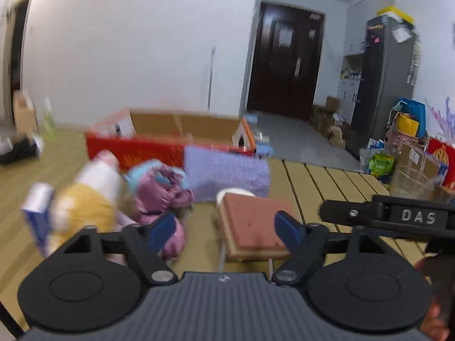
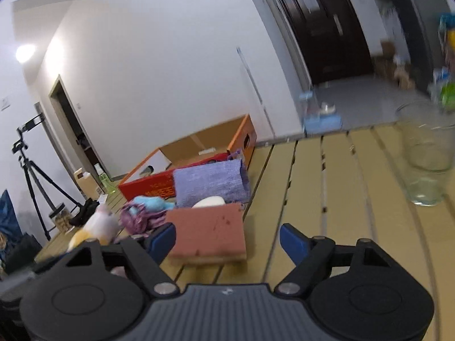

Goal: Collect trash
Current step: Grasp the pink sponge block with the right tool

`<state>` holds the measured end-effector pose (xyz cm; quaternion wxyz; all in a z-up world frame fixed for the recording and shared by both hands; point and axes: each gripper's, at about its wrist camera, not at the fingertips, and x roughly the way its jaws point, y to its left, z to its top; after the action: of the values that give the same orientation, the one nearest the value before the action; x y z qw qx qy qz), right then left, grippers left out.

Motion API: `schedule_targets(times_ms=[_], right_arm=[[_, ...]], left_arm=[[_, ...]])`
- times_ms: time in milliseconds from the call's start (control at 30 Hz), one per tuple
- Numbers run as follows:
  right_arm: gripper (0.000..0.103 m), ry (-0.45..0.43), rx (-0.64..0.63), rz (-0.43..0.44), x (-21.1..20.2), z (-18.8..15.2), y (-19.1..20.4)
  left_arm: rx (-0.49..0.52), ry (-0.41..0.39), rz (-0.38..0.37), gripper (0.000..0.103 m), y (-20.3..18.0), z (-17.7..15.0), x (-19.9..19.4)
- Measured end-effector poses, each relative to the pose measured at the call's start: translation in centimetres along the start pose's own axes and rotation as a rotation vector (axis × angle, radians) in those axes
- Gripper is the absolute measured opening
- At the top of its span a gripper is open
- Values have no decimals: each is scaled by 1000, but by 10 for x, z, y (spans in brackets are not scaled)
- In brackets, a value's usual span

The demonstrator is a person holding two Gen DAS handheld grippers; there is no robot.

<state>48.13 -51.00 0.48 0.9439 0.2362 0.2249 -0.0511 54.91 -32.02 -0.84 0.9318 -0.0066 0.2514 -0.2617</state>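
1. Nearest the cameras, both tools are seen empty. The left gripper (image 1: 226, 228) has its blue pads standing apart with nothing clamped between them. The right gripper (image 2: 227, 240) is likewise spread, and no contact with anything is shown.
2. Just beyond the pads lies a pink-topped sponge (image 1: 253, 226), flat on the slatted counter (image 2: 327, 187). In the left wrist view it appears framed between the left pads, though whether they reach it cannot be told from the blur. It is judged a likely first pick, being closest and lying flat.
3. To the left of the sponge a crumpled purple wrapper (image 1: 159, 196) and a soft yellow-and-white toy (image 1: 91, 199) are heaped together. This loose pile is taken to be the trash, gathered at one end of the counter for collection.
4. Behind the sponge a lilac cloth (image 2: 210, 182) is draped, with a white rounded object (image 2: 209, 201) just in front of it, partly hidden.
5. Farther back an open cardboard box with red sides (image 2: 199, 153) stands beside the counter edge; it is judged a plausible receptacle, since its top is open.
6. Well apart to the right, a clear glass (image 2: 426, 156) stands upright.
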Motion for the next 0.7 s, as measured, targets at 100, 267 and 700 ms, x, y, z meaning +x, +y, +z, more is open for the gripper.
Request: schedule_targets(times_ms=[100,267,700], right_arm=[[69,40,21,4,35,14,-8],[42,130,66,11,82,13,-19],[29,100,172,125,49,5,-21]], left_arm=[[-52,88,-51,35,6,6,38],[-123,120,-101,29,18,4,60],[-105,53,-151,27,17,10,10]])
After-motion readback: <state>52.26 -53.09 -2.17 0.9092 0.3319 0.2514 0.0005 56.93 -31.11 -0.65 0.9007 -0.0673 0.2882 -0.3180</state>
